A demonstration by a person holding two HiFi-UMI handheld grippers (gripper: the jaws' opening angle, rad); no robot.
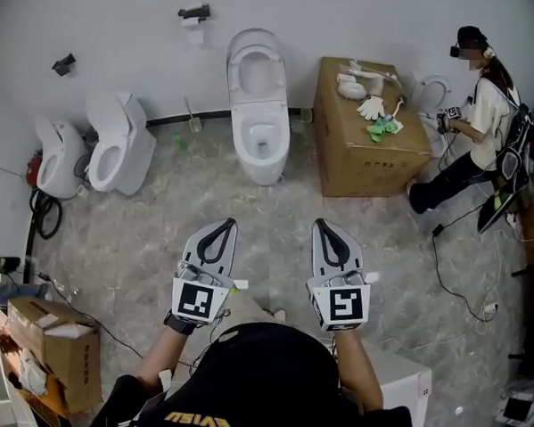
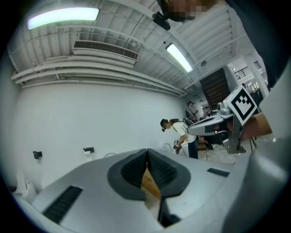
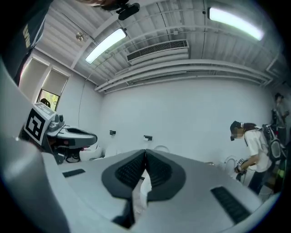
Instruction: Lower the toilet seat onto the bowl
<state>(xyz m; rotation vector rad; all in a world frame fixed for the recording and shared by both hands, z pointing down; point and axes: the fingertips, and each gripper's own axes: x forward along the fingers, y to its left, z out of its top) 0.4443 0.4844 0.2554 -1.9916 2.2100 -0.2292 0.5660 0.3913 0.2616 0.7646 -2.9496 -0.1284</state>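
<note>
A large brown cardboard box [image 1: 364, 155] stands at the far edge of the grey speckled floor [image 1: 159, 238], just right of the white ceramic toilet [image 1: 261, 150]. White gloves [image 1: 373, 107] and a green item lie on top of the box. Two more white toilets [image 1: 119, 147] stand toward the floor's far left corner, with a small green object [image 1: 176, 142] between them and the middle toilet. A person in a white shirt [image 1: 482, 108] bends over beyond the box at the right edge. A smaller open cardboard box [image 1: 59, 345] sits at the near left corner. Only floor lies between the grippers and the toilet.

The left gripper [image 1: 221, 231] and the right gripper [image 1: 327, 231] are held side by side, well apart from the toilet. Each has its jaws pressed together at the tips, with nothing between them.

The white oval toilet seat [image 1: 255, 66] stands raised, leaning back toward the white wall [image 1: 125, 22] above the open bowl, at the middle of the floor's far edge.

In both gripper views the closed jaws cover nearly all of the toilet. Only a pale arc shows over them in the right gripper view. From the head view I cannot tell the seat from the lid behind it.
</note>
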